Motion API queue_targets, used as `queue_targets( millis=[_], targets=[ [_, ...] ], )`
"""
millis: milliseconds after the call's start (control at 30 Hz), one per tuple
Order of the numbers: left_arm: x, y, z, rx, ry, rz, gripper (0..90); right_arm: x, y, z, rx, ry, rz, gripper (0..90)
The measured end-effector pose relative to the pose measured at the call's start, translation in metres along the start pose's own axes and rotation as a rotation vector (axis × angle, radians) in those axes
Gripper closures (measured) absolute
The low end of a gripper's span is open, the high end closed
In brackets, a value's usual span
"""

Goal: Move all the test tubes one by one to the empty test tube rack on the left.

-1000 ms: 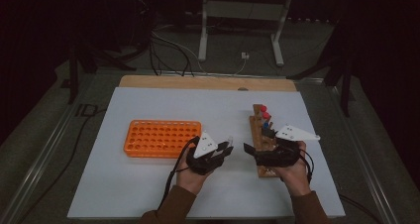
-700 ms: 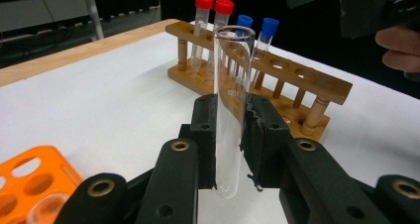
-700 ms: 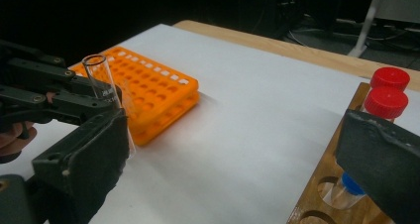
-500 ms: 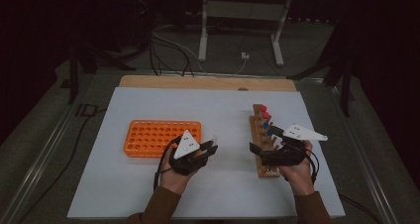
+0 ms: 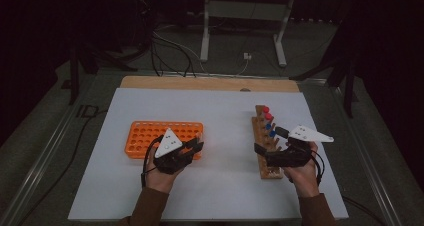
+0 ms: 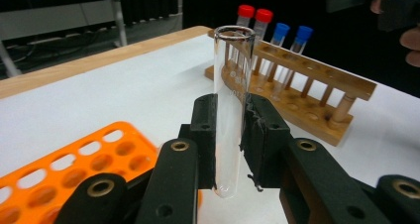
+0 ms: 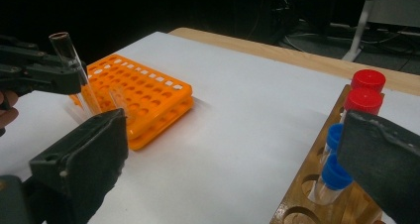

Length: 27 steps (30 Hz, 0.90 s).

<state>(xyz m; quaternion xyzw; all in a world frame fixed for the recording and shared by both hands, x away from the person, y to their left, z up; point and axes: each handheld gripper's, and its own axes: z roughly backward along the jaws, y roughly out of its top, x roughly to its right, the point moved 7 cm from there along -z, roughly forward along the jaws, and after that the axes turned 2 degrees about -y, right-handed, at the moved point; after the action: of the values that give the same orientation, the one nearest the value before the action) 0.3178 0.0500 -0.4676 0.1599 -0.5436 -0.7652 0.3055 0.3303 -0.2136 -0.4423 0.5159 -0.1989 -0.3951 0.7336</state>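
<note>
- Jaws: the left gripper is clamped on a clear uncapped test tube, held upright; the right gripper has just been opening, its jaws wide apart with nothing between them.
- White table mat: carries both racks.
- Orange rack: at 9 o'clock on the mat; the left gripper sits at its 4 o'clock corner.
- Wooden rack: at 3 o'clock on the mat, holding two red-capped tubes and two blue-capped tubes; the right gripper hovers at its near end.
</note>
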Motion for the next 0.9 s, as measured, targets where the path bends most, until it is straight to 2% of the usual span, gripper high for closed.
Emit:
queue_targets(
  millis=[133,500,533,900],
  targets=[
    [-0.01,-0.004,0.003,0.0,0.036,0.011,76.2,0.0,-0.001,0.0,-0.001,0.0,-0.004,0.0],
    [-0.024,-0.012,0.005,-0.007,0.106,0.013,76.2,0.0,0.0,0.0,0.005,0.007,-0.006,0.0],
    [-0.027,-0.014,0.003,-0.008,0.124,0.012,76.2,0.0,0.0,0.0,0.005,0.008,-0.006,0.0],
    [-0.039,-0.026,-0.005,-0.031,0.172,0.019,76.2,-0.002,-0.001,-0.001,0.003,0.012,-0.005,0.0]
  ],
)
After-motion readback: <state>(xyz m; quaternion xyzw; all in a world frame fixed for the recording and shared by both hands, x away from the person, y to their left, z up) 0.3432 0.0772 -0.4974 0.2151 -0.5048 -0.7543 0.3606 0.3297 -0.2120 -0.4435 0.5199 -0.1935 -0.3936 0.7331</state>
